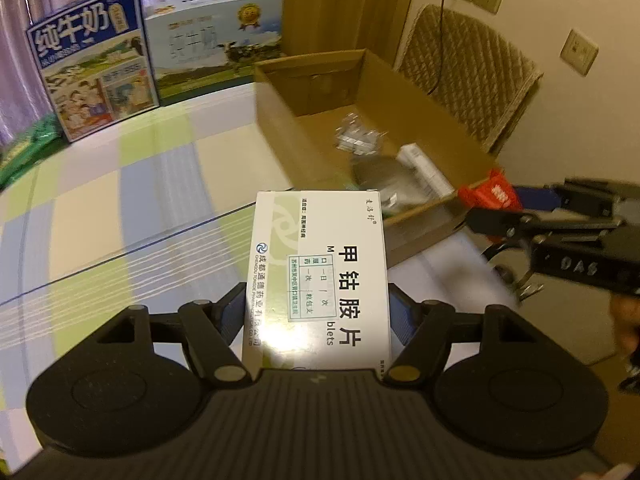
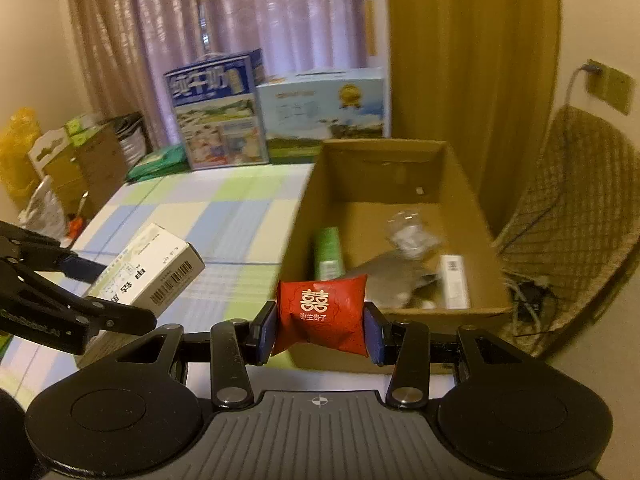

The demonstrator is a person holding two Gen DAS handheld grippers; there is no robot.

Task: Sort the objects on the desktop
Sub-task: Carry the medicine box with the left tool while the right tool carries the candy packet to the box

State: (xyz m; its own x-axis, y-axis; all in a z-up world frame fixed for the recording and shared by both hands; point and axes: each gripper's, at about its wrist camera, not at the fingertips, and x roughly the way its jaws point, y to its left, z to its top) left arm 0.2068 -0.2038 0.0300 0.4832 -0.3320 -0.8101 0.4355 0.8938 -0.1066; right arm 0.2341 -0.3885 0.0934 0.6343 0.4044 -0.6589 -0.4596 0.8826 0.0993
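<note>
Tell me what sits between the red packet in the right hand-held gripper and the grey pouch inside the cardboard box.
Only the cardboard box's near wall, per the right wrist view, separates red packet from grey pouch.

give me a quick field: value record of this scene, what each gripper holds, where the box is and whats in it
left gripper: shut on white medicine box, held above the table
right gripper: shut on red packet, near the box's front edge
cardboard box: open, on checked tablecloth
box contents: green carton, white carton, clear plastic wrap, grey flat item
background: two milk cartons behind the table
task state: both held items not yet in the box
</note>
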